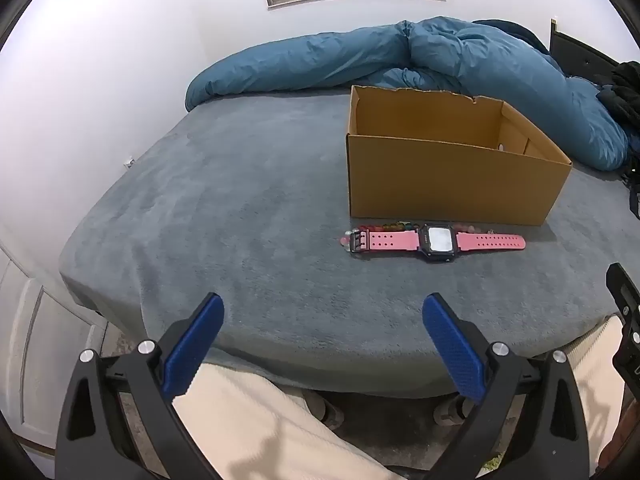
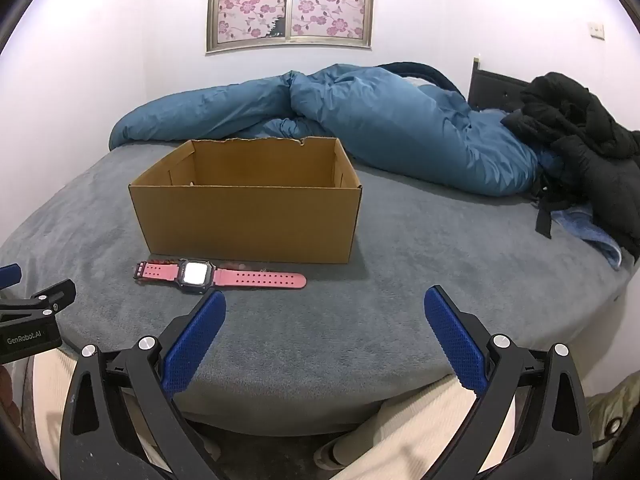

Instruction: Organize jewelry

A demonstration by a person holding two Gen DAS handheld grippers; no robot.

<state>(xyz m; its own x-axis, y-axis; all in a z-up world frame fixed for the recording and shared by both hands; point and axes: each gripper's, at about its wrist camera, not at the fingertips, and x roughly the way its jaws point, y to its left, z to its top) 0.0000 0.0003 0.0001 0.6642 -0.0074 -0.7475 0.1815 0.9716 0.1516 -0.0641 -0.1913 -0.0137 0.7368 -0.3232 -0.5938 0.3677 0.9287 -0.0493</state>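
A pink-strapped watch (image 1: pixel 436 240) with a black square case lies flat on the grey bed, just in front of an open cardboard box (image 1: pixel 452 184). Behind the watch's strap a coloured bead bracelet (image 1: pixel 384 226) peeks out. My left gripper (image 1: pixel 322 308) hovers open over the bed's near edge, short of the watch, with nothing between its blue pads. In the right wrist view the watch (image 2: pixel 220 274) and box (image 2: pixel 248 216) sit left of centre. My right gripper (image 2: pixel 324 304) is open and empty, to the right of the watch.
A rumpled blue duvet (image 2: pixel 360 120) lies along the back of the bed (image 2: pixel 440 240). Black clothing (image 2: pixel 580 140) is piled at the right. A person's cream trouser legs (image 1: pixel 260 432) stand below the bed's edge. White walls and a flowered window (image 2: pixel 292 4) are behind.
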